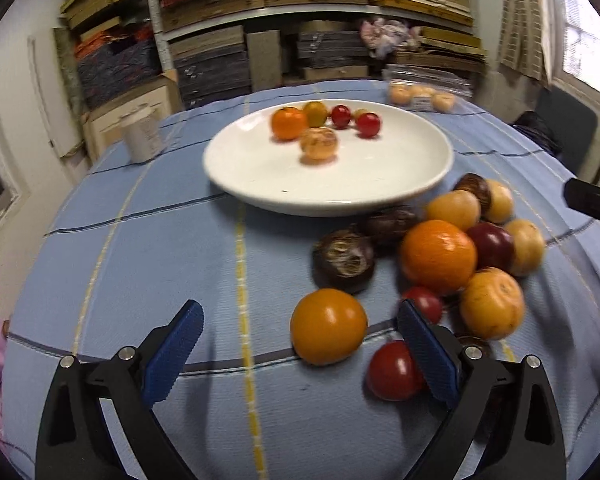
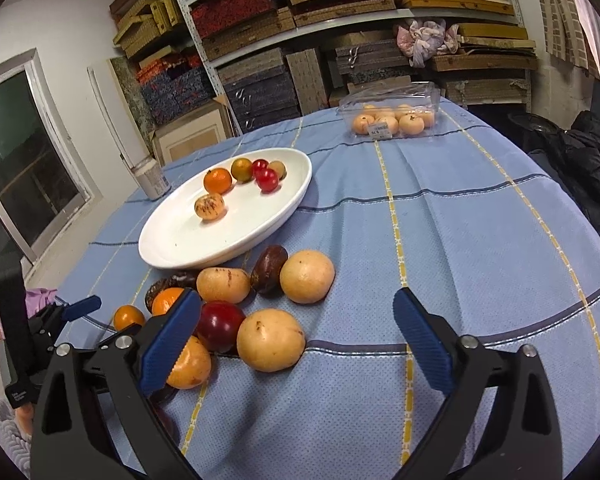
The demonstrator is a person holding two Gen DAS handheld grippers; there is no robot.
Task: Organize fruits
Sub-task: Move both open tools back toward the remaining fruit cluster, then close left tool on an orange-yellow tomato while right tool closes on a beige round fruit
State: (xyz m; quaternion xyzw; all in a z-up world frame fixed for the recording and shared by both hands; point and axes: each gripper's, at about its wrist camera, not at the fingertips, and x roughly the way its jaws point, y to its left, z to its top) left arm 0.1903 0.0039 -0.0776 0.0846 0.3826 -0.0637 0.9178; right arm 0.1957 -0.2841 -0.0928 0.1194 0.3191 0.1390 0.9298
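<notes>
On the blue checked tabletop (image 2: 440, 216), loose fruits crowd beside a white oval plate (image 2: 168, 240) already holding six small ones, likely the sorting destination. Left tool (image 1: 300, 354) spread wide and empty, its opening near a round orange-yellow fruit (image 1: 328, 326), probably the next pick. Right tool (image 2: 296, 344) likewise apart, empty, over a pale yellow fruit (image 2: 270, 340).

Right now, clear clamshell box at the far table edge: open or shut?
Open. The clear clamshell box has its lid tilted up behind the pale fruits inside; the left wrist view is too blurred to confirm.
</notes>
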